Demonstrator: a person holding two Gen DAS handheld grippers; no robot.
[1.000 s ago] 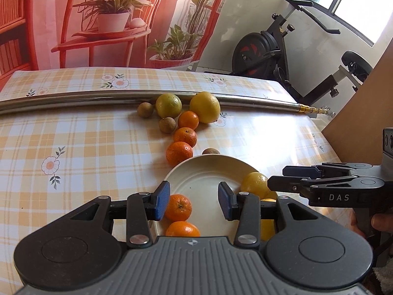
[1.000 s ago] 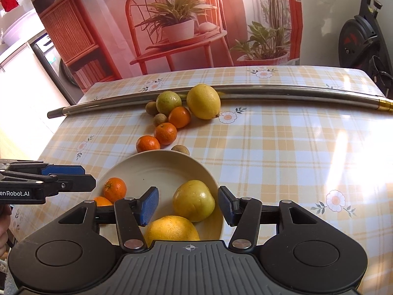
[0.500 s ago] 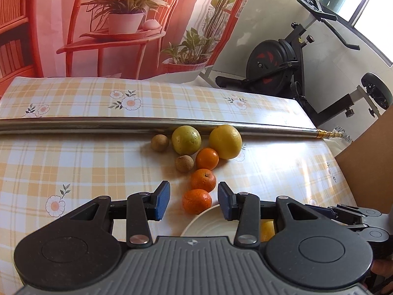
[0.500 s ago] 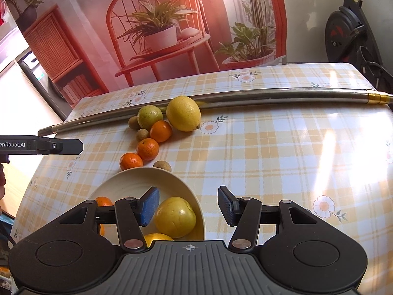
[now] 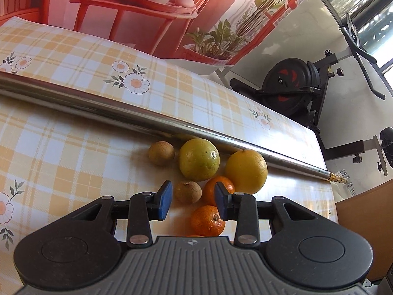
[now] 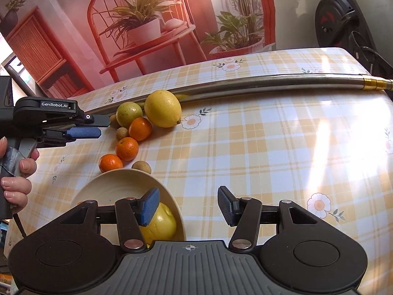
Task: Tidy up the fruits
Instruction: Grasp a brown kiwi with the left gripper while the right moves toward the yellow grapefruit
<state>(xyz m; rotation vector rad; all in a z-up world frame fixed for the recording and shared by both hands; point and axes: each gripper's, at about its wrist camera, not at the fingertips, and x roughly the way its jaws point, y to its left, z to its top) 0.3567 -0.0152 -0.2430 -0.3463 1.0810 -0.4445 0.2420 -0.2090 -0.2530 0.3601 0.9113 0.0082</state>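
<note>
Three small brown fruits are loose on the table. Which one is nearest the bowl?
The small brown fruit beside the bowl rim, right of the lowest orange. The other two lie farther back near the metal pole.

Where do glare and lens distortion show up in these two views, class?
Right wrist view: sunlight glares in white patches on the tablecloth at right, and the metal pole bows upward. Left wrist view: the same pole runs tilted, the window at top right is overexposed, and the fruit stays sharp.

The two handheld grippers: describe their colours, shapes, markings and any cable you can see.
Both the left gripper and right gripper are black with blue ribbed pads on angular fingers, round caps and a grey ridged front. The left one's side reads GenRobot.AI in white, above a grey handle with a dark cable.
</note>
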